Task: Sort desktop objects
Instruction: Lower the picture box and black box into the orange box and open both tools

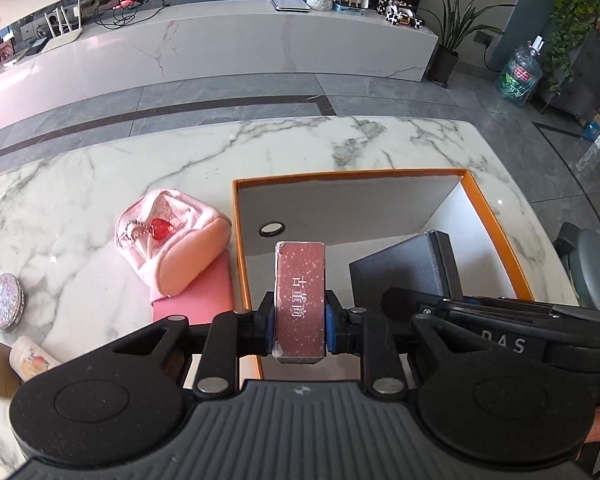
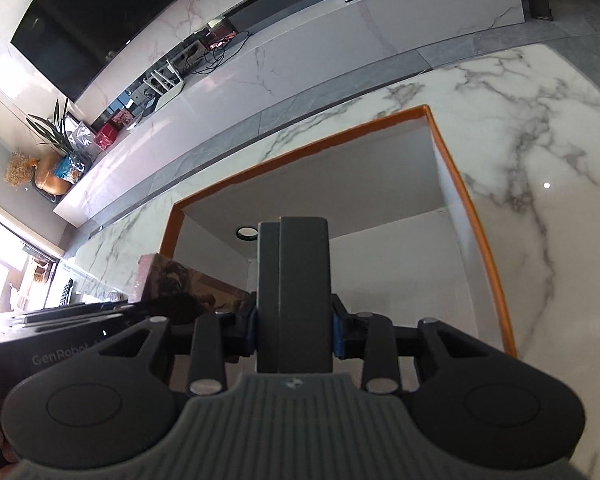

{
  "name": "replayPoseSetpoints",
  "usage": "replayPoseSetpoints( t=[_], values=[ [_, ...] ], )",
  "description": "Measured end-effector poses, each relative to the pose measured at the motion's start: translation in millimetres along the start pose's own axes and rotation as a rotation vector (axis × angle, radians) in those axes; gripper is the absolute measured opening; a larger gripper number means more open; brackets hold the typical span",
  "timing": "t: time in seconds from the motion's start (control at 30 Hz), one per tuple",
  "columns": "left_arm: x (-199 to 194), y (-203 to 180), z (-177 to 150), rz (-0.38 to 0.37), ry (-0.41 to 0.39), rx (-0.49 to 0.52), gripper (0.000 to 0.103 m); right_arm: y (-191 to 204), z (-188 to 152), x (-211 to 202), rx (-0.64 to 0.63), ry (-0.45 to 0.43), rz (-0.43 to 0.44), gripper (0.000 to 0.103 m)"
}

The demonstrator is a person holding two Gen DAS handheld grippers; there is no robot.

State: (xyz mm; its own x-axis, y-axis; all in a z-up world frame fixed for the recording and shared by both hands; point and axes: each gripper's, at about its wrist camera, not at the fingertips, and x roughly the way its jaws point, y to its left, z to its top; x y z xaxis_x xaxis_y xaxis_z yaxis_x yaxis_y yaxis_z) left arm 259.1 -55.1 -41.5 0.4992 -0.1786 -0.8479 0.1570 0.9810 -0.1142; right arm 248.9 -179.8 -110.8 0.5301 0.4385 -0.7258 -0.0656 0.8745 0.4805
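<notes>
My left gripper (image 1: 300, 322) is shut on a dark red box with white characters (image 1: 300, 300), held over the near left part of the orange-rimmed open box (image 1: 238, 240). My right gripper (image 2: 294, 330) is shut on a dark grey box (image 2: 296, 292), held over the same orange-rimmed box (image 2: 476, 220). The grey box also shows in the left wrist view (image 1: 404, 268), with the right gripper (image 1: 480, 316) behind it. The red box shows in the right wrist view (image 2: 180, 276) at the left. A small round tin (image 1: 271, 229) lies inside the orange-rimmed box.
On the marble table (image 1: 100, 180) left of the box lie a pink pouch (image 1: 172, 240) with a red heart charm, a pink card (image 1: 196, 300), a glittery round compact (image 1: 2, 300) and a white tube (image 1: 30, 360). A stool (image 1: 592, 264) stands at the right.
</notes>
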Motion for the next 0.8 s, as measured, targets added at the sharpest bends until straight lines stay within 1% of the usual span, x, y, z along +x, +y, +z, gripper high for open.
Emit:
replayPoseSetpoints(
  t=[0.13,0.23,0.33,0.4,0.47,0.67,0.8],
  values=[
    [13.0,-2.8,13.1,0.028,0.0,0.011,0.026,-0.7,10.6,22.8,-0.022,0.027,-0.013,0.036],
    [23.6,-7.7,20.2,0.059,0.015,0.028,0.026,-1.8,15.9,34.4,-0.031,0.031,-0.014,0.036],
    [32.5,-10.8,25.3,0.091,0.037,0.03,0.026,-6.6,18.5,44.4,-0.01,0.032,-0.019,0.036],
    [35.9,-13.0,28.0,0.122,0.038,0.04,0.026,-11.5,18.9,49.8,0.007,0.036,-0.009,0.036],
    [38.5,-15.9,30.7,0.155,0.034,0.048,0.026,-14.8,18.4,52.7,0.023,0.041,0.003,0.036],
    [52.6,-23.6,35.9,0.202,0.064,0.042,0.026,-17.1,15.4,55.4,0.05,0.051,0.022,0.036],
    [55.7,-28.9,34.0,0.233,0.044,0.054,0.028,-18.9,13.2,59.0,0.051,0.056,0.021,0.036]
  ],
)
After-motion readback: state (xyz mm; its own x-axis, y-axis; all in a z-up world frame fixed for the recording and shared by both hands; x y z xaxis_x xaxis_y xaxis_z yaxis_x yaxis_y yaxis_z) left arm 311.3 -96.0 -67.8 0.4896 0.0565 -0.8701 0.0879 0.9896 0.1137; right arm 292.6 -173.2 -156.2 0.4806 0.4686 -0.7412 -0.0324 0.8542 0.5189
